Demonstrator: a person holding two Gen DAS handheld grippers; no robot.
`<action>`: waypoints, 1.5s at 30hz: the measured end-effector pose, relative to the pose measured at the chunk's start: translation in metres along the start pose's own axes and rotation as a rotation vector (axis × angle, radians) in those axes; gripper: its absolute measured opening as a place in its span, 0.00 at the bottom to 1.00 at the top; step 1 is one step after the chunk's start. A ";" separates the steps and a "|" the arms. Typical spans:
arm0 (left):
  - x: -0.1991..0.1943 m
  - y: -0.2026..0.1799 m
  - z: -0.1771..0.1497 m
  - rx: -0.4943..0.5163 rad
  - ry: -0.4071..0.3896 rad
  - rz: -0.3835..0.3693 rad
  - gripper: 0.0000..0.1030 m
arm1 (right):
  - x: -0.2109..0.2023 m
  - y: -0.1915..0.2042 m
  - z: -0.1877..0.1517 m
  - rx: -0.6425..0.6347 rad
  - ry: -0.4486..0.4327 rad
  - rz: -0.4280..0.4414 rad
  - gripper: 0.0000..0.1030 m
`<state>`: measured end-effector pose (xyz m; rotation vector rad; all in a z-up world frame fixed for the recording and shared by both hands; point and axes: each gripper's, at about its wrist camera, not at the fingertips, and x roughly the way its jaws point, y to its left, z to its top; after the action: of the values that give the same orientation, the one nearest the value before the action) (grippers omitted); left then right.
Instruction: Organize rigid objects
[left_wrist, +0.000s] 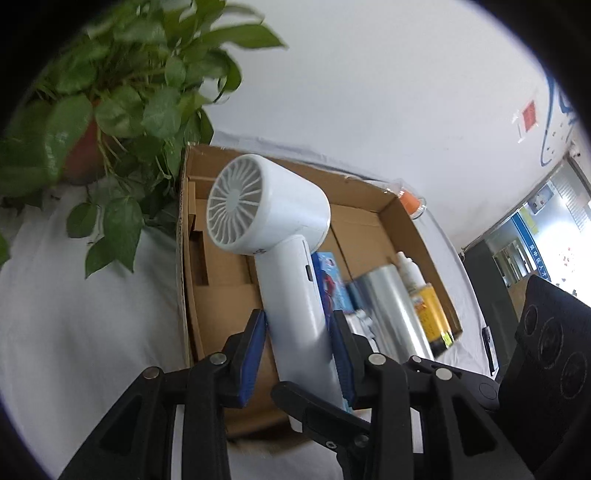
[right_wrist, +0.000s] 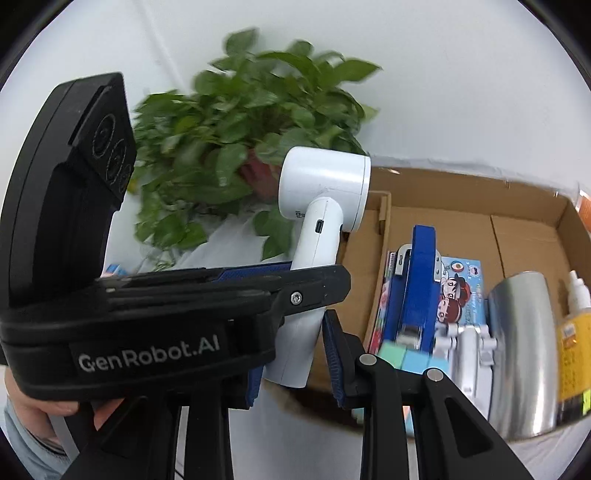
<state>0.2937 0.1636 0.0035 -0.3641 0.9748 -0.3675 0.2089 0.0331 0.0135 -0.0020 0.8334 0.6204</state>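
A white handheld fan (left_wrist: 273, 221) is upright in my left gripper (left_wrist: 299, 328), whose blue pads are shut on its handle, above the left part of an open cardboard box (left_wrist: 221, 273). In the right wrist view the fan (right_wrist: 325, 184) and the left gripper (right_wrist: 303, 280) around its handle are at centre left. My right gripper (right_wrist: 291, 354) is open with the foot of the fan's handle between its pads, touching neither that I can see. In the box (right_wrist: 461, 199) lie a blue stapler (right_wrist: 417, 288), a cartoon-printed box (right_wrist: 458, 291), a silver cylinder (right_wrist: 524, 354) and a yellow bottle (right_wrist: 572, 347).
A potted green plant (left_wrist: 110, 99) stands left of the box on the white cloth (left_wrist: 74, 314); it also shows in the right wrist view (right_wrist: 236, 122). A clear cup with an orange band (left_wrist: 412, 201) stands behind the box's far right corner. A white wall is behind.
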 end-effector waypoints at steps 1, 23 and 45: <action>0.009 0.006 0.003 -0.007 0.016 -0.008 0.33 | 0.012 -0.001 0.010 0.028 0.019 -0.006 0.27; -0.077 -0.095 -0.148 0.233 -0.513 0.500 0.99 | -0.067 -0.021 -0.081 -0.177 -0.236 -0.320 1.00; -0.034 -0.174 -0.183 0.124 -0.475 0.487 0.99 | -0.142 -0.124 -0.131 -0.025 -0.232 -0.481 0.99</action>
<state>0.0969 0.0013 0.0138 -0.0830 0.5427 0.1035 0.1102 -0.1736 -0.0071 -0.1465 0.5703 0.1721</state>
